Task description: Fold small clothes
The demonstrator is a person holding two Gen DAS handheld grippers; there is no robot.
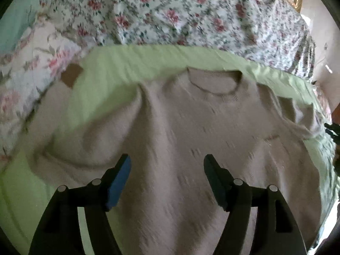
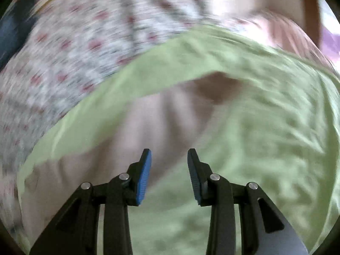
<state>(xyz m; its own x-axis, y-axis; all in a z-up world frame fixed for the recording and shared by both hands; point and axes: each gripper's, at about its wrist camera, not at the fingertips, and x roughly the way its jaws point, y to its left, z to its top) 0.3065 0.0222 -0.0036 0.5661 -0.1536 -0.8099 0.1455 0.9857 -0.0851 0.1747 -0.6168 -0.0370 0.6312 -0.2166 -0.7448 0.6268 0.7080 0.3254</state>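
- While its blue-padded fingers [image 1: 119, 182] stand wide apart with nothing between them, the left gripper [image 1: 166, 159] hangs over the body of a beige knit sweater [image 1: 180, 127].
- The sweater lies spread, neckline [image 1: 214, 82] at the far side, on a light green sheet [image 1: 127, 63], with one sleeve rumpled to the left.
- A brown cuff [image 1: 71, 75] reaches the sheet's left edge, against a floral bedspread [image 1: 148, 10].
- The right gripper [image 2: 169, 155] also has its fingers [image 2: 144, 176] apart and empty, above the edge where a sweater sleeve [image 2: 148, 116] meets the green sheet [image 2: 265, 116].
- The right wrist view is blurred; the floral bedspread [image 2: 74, 53] fills its far left.
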